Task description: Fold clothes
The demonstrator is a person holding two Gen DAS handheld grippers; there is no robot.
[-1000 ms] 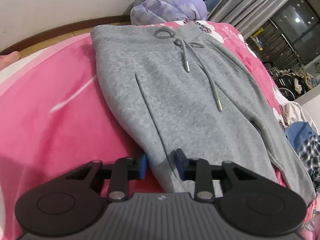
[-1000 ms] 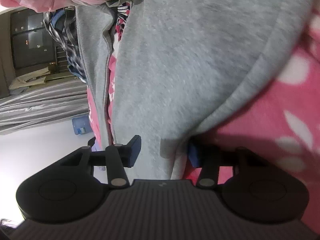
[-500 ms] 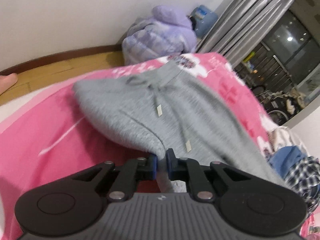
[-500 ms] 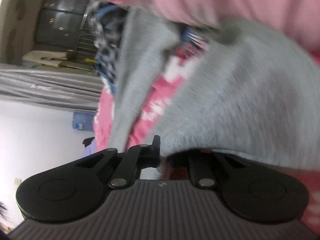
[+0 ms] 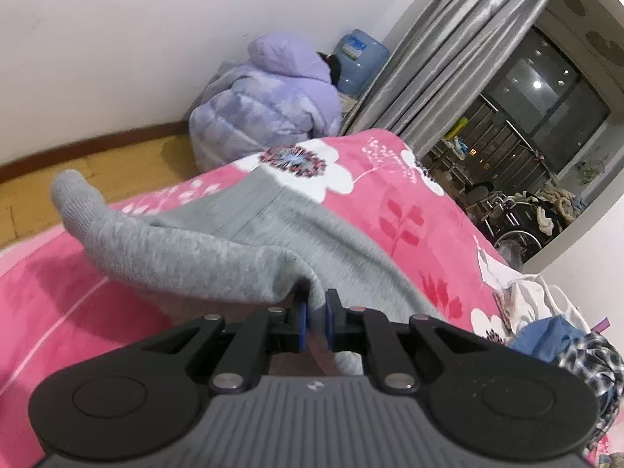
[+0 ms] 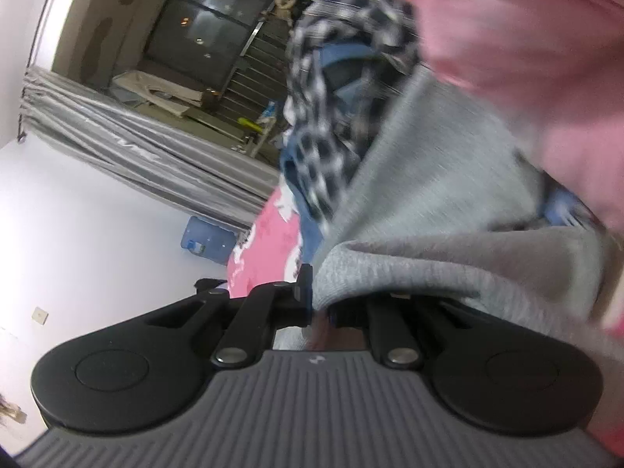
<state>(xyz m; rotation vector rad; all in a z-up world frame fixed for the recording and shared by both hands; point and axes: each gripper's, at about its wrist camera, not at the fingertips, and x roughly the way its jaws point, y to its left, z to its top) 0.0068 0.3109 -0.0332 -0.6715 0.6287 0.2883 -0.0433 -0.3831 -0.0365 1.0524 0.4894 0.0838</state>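
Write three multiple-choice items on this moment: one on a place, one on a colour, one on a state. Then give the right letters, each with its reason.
1. Where does the lilac puffer jacket lie?
A. on the floor by the wall
B. on the pink blanket
C. in the left gripper

2. What colour are the sweatpants?
A. blue
B. grey
C. black

3. How does the left gripper stand?
A. wide open over bare blanket
B. shut on nothing
C. shut on the sweatpants

Key: 1 A, it sits beyond the floral blanket, against the white wall. 2 B, the knit is plain grey. 3 C, a grey fold is pinched between its blue pads.
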